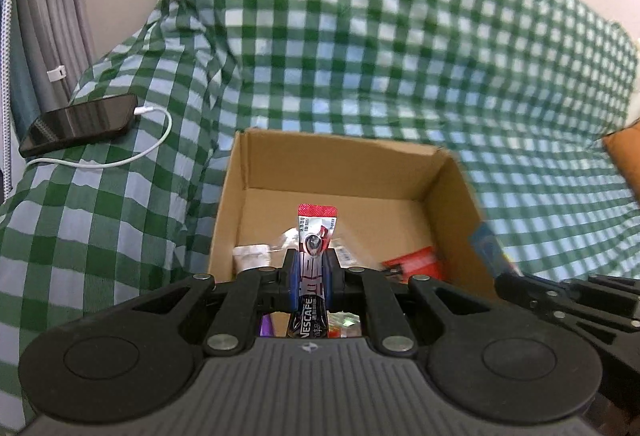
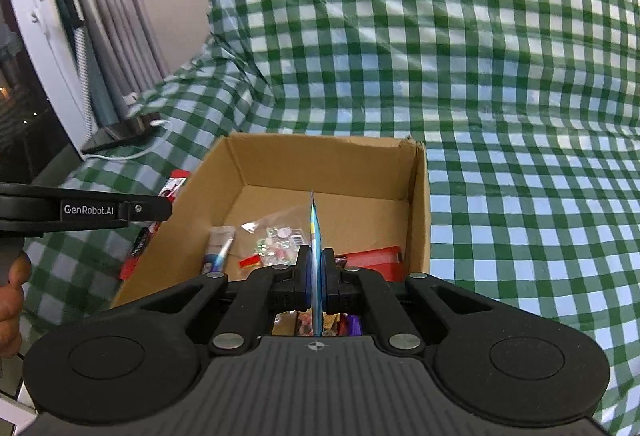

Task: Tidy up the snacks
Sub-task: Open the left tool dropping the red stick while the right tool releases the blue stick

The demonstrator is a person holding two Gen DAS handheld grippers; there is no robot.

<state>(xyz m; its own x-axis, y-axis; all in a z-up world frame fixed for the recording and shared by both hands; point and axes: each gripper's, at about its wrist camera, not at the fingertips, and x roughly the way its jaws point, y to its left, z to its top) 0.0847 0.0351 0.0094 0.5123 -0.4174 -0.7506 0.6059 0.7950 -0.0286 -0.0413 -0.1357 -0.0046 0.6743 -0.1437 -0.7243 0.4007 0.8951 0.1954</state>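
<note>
My left gripper (image 1: 311, 264) is shut on a black and red Nescafe stick sachet (image 1: 314, 236), held upright over the near part of an open cardboard box (image 1: 452, 203). My right gripper (image 2: 316, 268) is shut on a thin blue packet (image 2: 314, 232), seen edge-on, above the same cardboard box (image 2: 418, 195). Inside the box lie a clear bag of small candies (image 2: 276, 236), a red pack (image 2: 374, 258) and a small tube-like item (image 2: 218, 248). The right gripper's arm shows at the right edge of the left wrist view, and the left gripper's arm (image 2: 84, 209) at the left of the right wrist view.
The box sits on a sofa under a green and white checked cover (image 1: 400, 55). A black phone (image 1: 80, 121) on a white charging cable (image 1: 160, 139) lies on the left armrest. Grey curtains (image 2: 112, 15) hang at the left. A person's hand (image 2: 10, 300) shows at the left edge.
</note>
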